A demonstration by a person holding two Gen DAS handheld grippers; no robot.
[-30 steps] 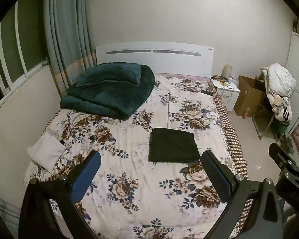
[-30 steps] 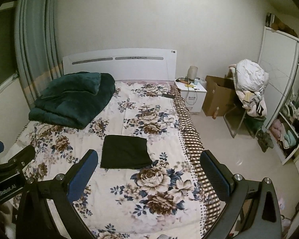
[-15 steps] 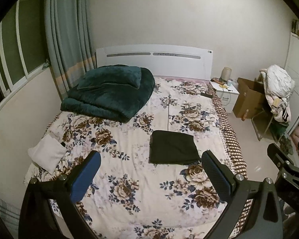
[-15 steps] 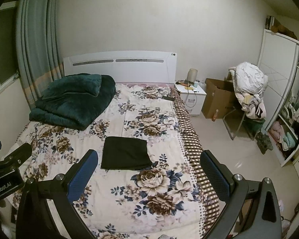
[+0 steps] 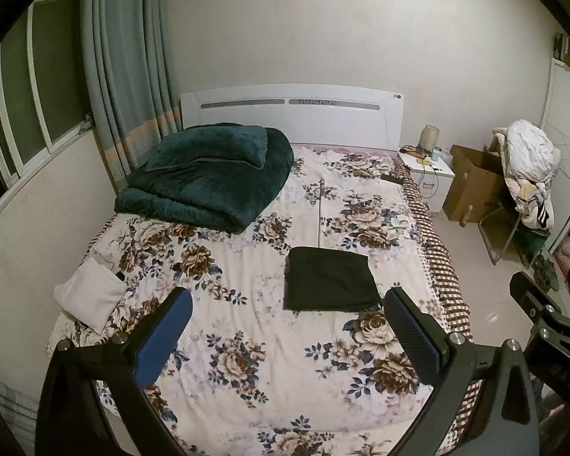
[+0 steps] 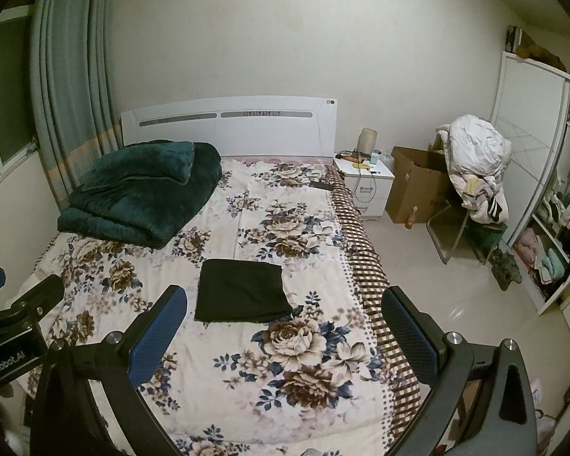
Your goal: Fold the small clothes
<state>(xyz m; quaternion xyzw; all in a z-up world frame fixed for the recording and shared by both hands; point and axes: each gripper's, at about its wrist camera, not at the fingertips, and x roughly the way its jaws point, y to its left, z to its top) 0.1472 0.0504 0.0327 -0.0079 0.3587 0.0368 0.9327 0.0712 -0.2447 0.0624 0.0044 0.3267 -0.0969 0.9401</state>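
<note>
Folded dark garment (image 5: 330,280) flat on the floral bedspread (image 5: 247,342), ahead of both grippers, its long axis across the bed; left gripper (image 5: 287,336) and right gripper (image 6: 283,332) both spread wide and empty, well short of it, neither clearly nearer.

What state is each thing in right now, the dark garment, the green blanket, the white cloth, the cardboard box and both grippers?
Dark garment: folded flat, lying mid-bed.
Green blanket: folded, piled by the headboard.
White cloth: lying at the bed's left edge; whether it is folded is unclear.
Cardboard box: open, on the floor.
Left gripper: open, empty, above the bed.
Right gripper: open, empty, above the bed.
</note>
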